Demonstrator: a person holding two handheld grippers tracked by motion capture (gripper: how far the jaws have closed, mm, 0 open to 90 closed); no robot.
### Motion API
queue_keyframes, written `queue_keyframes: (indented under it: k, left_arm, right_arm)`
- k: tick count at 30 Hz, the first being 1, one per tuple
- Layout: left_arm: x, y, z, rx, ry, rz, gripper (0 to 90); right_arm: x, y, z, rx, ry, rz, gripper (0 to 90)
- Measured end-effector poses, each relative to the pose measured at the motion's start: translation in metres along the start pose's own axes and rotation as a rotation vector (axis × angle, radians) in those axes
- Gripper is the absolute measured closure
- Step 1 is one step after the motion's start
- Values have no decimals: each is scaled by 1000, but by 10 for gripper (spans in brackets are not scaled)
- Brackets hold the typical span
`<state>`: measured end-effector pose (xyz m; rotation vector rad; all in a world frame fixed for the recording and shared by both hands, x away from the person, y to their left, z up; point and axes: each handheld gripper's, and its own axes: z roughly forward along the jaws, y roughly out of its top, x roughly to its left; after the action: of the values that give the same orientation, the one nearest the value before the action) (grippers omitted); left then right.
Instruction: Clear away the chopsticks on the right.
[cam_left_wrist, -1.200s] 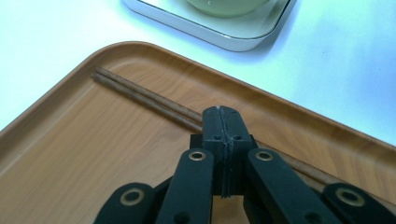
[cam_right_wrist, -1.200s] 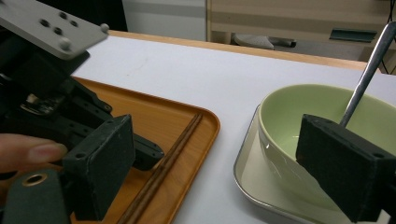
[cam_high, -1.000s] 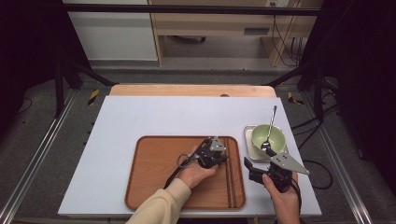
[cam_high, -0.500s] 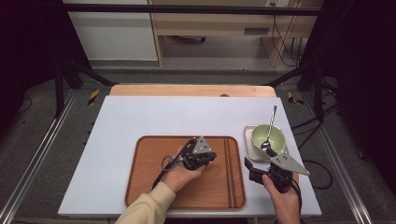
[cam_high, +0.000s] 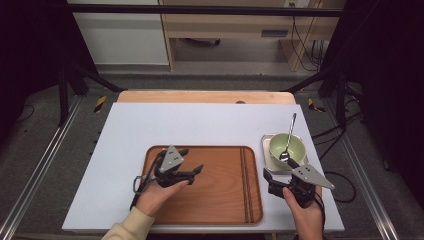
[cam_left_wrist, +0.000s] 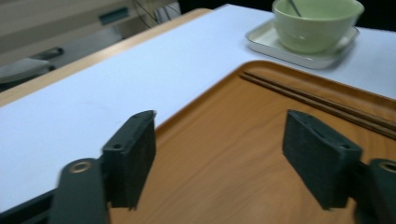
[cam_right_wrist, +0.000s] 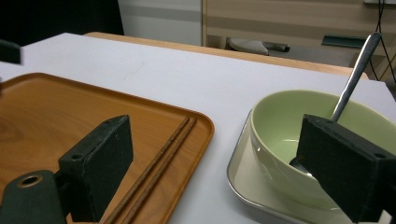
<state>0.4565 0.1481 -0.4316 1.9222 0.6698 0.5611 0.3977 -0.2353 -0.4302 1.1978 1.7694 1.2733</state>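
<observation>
One wooden tray (cam_high: 220, 200), one pair of chopsticks (cam_high: 245, 185), one green bowl (cam_high: 287, 146), one spoon (cam_high: 289, 137), one white dish (cam_high: 267, 150), two grippers.

The tray is the reference. The chopsticks lie inside it, parallel to its right rim and just beside that rim. The dish sits on the white table (cam_high: 150, 130) just beyond the tray's right rim, near its far corner; the bowl stands on the dish, and the spoon rests in the bowl with its handle leaning away over the far edge.

The left gripper (cam_high: 192, 172) is over the left half of the tray, well apart from the chopsticks, lying roughly level and pointing toward the tray's right side. Its jaws have just been opening; the pads (cam_left_wrist: 133, 158) stand spread with nothing between them. Nothing lies between it and the chopsticks.

The right gripper (cam_high: 275, 175) is just off the tray's right rim, near side of the dish, pointing away from the person. Its pads (cam_right_wrist: 100, 163) stand spread, empty; the bowl lies just ahead of them.
</observation>
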Motion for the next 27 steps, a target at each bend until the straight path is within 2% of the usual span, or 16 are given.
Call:
queue_keyframes:
  k: [3,8,10,12,14,17,22,25,27]
  left_arm:
    - [15,-8,-23,-23,67,-14,184]
    - [38,-31,-56,-40,161,-50,119]
    - [47,-44,-70,-60,201,-88,110]
    - [53,-53,-79,-34,232,-69,94]
    - [56,-59,-86,-39,250,-59,83]
    - [61,-67,-94,-64,241,-72,76]
    - [71,-74,-110,-122,290,-102,71]
    - [73,-80,-116,-156,320,-127,73]
    - [73,-84,-119,-159,338,-122,74]
  right_arm:
    - [-1,5,-2,21,-12,2,110]
    - [-15,22,-9,60,-30,-22,138]
    - [-20,27,-9,93,-24,-31,158]
    - [-27,33,-8,118,-35,-65,198]
    - [-34,38,-7,130,-35,-62,212]
    - [-47,48,-3,155,-32,-43,246]
    - [-67,64,4,163,-34,-44,297]
    - [-81,71,11,171,-18,-24,316]
    - [-90,74,17,187,-5,-5,311]
